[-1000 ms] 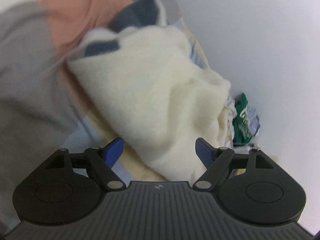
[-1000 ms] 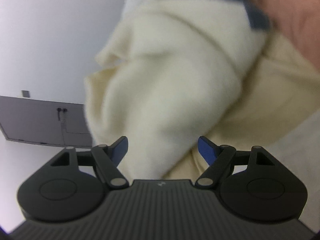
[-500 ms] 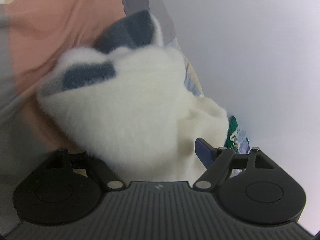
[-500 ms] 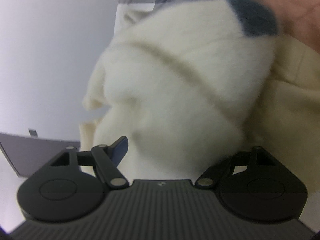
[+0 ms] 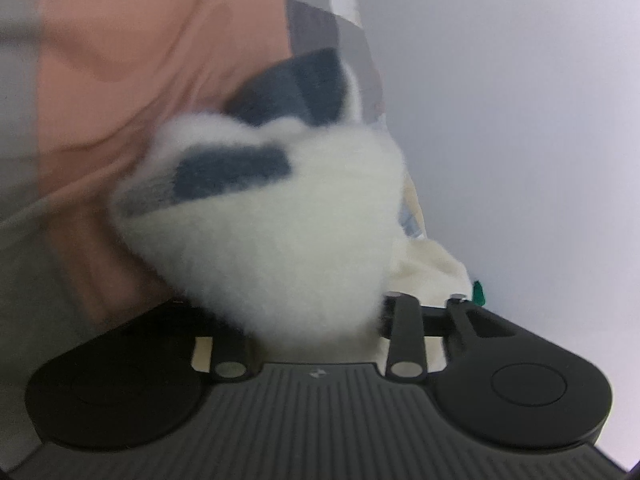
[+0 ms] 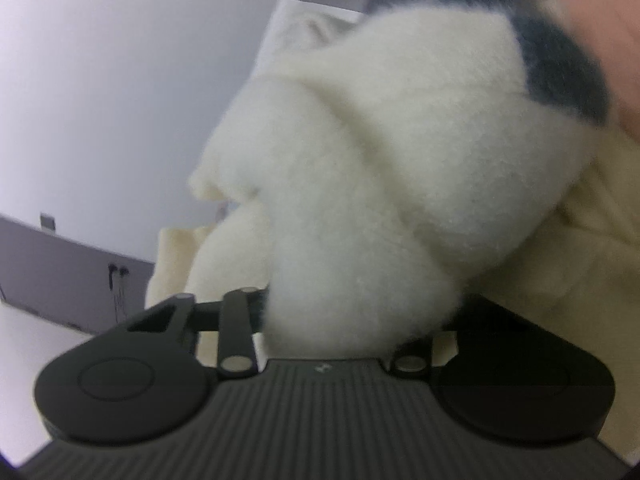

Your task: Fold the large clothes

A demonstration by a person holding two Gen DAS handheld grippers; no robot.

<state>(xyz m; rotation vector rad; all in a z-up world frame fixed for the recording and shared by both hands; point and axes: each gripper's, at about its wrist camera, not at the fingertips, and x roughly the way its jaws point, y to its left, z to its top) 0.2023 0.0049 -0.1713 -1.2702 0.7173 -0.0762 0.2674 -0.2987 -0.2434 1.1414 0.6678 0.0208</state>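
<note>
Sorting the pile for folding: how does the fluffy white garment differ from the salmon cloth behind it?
The white garment is thick and fuzzy with dark blue-grey patches; the salmon cloth looks thin, smooth and plain. The white garment is bunched into a mound between both claws, left claw and right claw, which have just been closing on it; the salmon cloth lies spread out with soft creases, untouched. Both are soft fabric, unfolded.

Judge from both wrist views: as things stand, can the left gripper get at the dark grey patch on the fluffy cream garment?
Probably not directly. The left gripper has just been closing on a bunched fold of the fluffy cream garment, and the dark grey patch lies further up, beyond that bulk. It would have to let go first.
</note>
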